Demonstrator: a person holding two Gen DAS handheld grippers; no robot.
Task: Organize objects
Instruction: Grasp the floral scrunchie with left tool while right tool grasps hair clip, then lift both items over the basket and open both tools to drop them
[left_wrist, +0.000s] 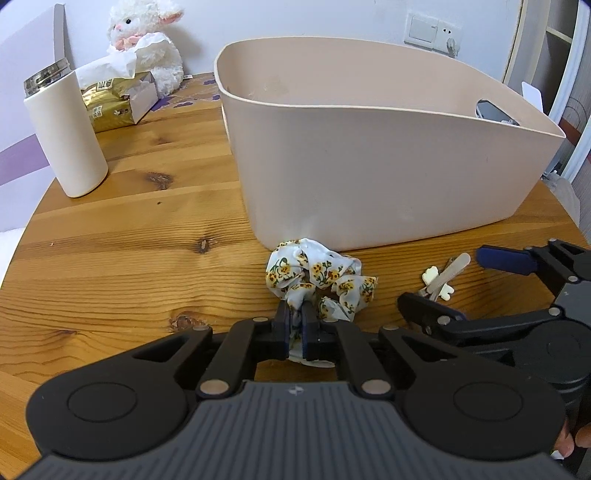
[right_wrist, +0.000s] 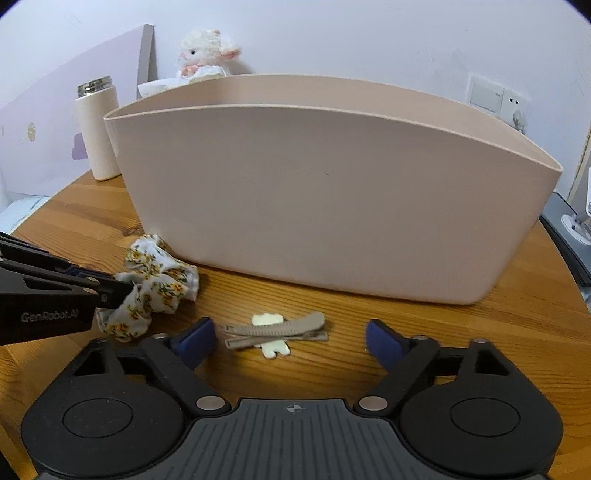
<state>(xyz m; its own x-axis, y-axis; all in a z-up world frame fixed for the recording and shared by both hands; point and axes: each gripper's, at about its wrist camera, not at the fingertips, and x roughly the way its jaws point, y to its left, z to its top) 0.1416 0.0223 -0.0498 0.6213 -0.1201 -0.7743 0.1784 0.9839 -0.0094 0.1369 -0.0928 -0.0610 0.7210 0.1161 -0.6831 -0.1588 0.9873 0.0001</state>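
Knotty pine tabletop (left_wrist: 122, 236) against a white wall, wall switch (left_wrist: 423, 29) at upper right of the left wrist frame. Filling the centre of both frames, a beige plastic storage bin (left_wrist: 369, 177), cut-out handle in its far end. At lower centre of the left wrist frame, left gripper (left_wrist: 295, 325) with both fingers clamped on a fold of a floral fabric scrunchie (left_wrist: 321, 280), lying on the wood right against the bin's near wall. At lower centre of the right wrist frame, right gripper (right_wrist: 290, 341) with blue-padded fingers wide apart, one on each side of two grey hair clips (right_wrist: 275, 328) with cream flower shapes, flat on the table just in front of the bin and touched by neither pad. At upper left of the left wrist frame, white insulated bottle (left_wrist: 64, 133) standing upright without a cap, gold tissue pack (left_wrist: 114, 99) behind it, white plush lamb (left_wrist: 147, 40) against the wall.
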